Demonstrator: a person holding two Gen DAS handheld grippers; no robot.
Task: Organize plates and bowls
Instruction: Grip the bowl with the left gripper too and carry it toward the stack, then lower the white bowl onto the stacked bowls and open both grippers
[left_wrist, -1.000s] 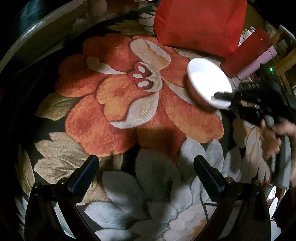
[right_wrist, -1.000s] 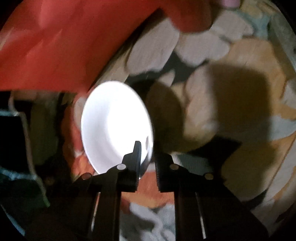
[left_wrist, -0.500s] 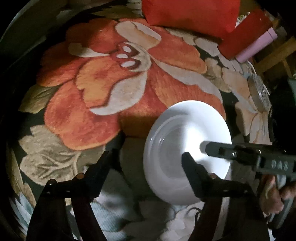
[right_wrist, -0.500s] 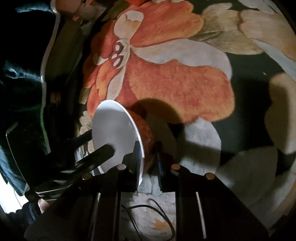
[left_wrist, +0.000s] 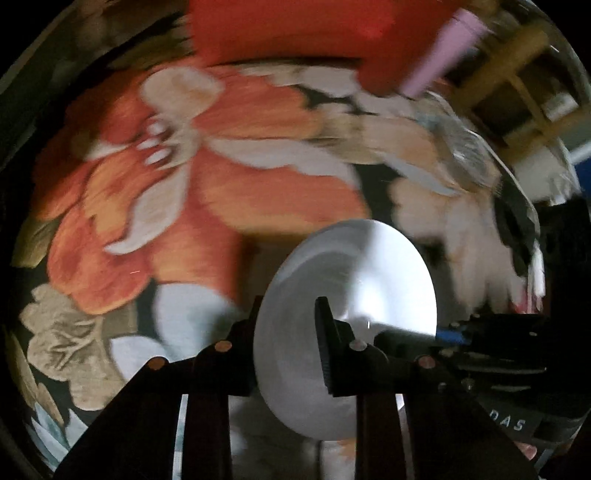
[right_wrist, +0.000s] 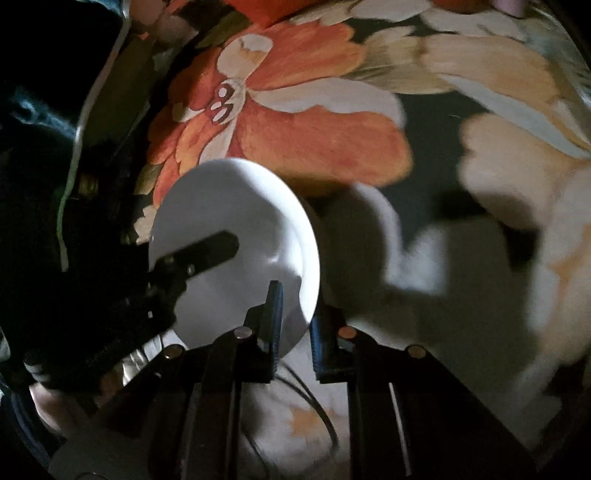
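Observation:
A white bowl (left_wrist: 351, 295) is held tilted above the floral bedspread, between both grippers. My left gripper (left_wrist: 288, 343) is shut on the bowl's near rim, one finger inside and one behind. My right gripper (right_wrist: 297, 321) is shut on the opposite rim of the bowl (right_wrist: 236, 236). The right gripper also shows in the left wrist view (left_wrist: 406, 334), reaching in from the right. The left gripper shows in the right wrist view (right_wrist: 207, 254), with one finger lying across the bowl's inside.
A floral bedspread (left_wrist: 221, 177) lies under everything. A red cushion (left_wrist: 295, 29) and a red and pink box (left_wrist: 424, 55) sit at the far side. A dark cable (right_wrist: 306, 398) lies below the right gripper. Wooden furniture (left_wrist: 517, 66) stands at the far right.
The right gripper carried the bowl from beside the cushion toward the left gripper. The left gripper has closed from open onto the bowl's rim. Both now hold it.

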